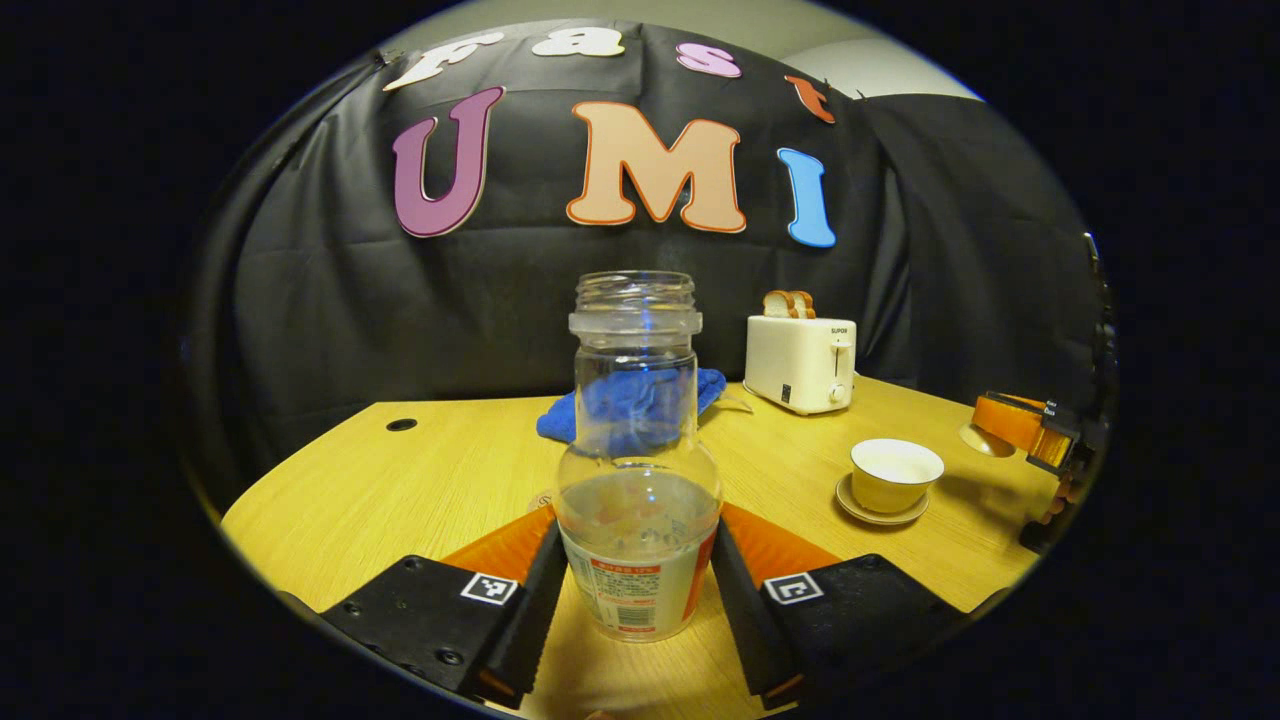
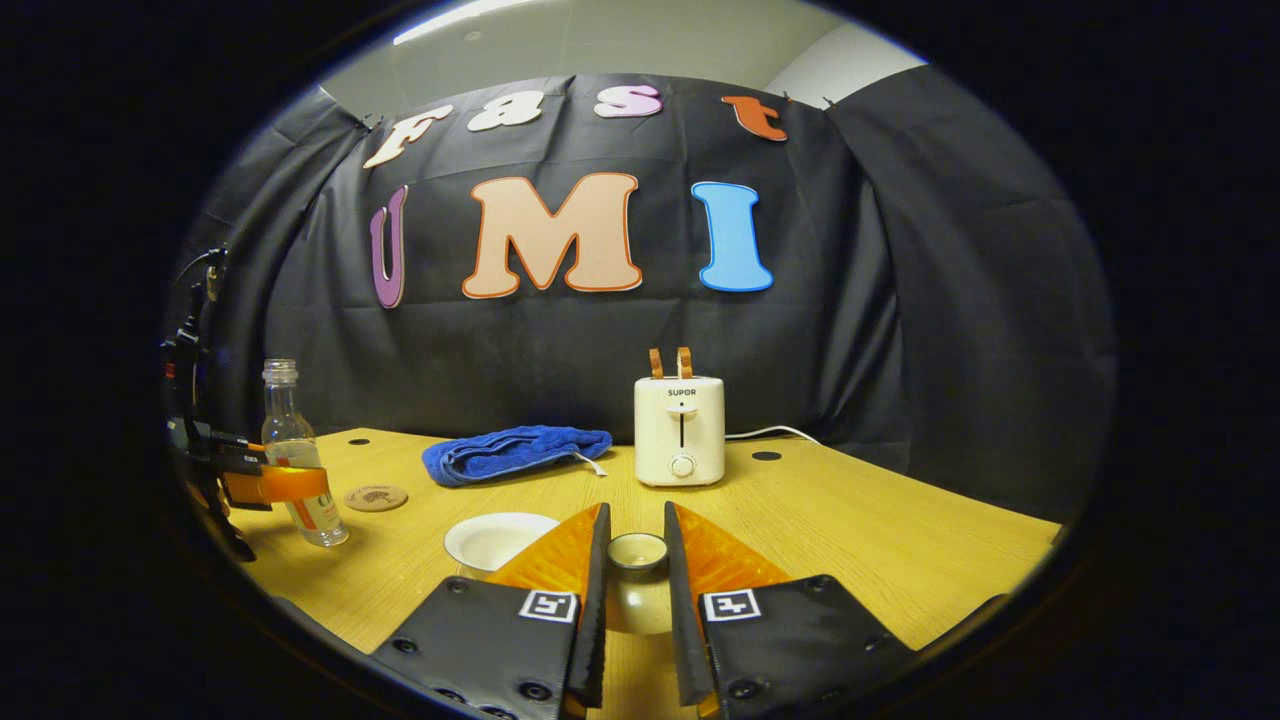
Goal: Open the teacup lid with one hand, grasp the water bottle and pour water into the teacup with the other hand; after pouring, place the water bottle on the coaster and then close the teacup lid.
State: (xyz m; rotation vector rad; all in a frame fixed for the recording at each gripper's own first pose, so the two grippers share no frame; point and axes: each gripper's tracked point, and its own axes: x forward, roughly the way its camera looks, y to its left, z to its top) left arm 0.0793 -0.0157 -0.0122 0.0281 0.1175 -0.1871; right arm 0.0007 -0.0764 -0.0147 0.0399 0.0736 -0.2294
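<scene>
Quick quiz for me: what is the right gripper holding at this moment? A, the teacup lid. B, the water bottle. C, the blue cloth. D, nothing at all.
A: in the right gripper view the right gripper has both fingers pressed on the teacup lid, beside the uncovered teacup; the water bottle sits in the left gripper.

A staged recording booth: black cloth wall (image 2: pixel 560 340) behind a wooden table (image 2: pixel 850 540) (toaster (image 2: pixel 680 430), towel (image 2: pixel 515 452)).
</scene>
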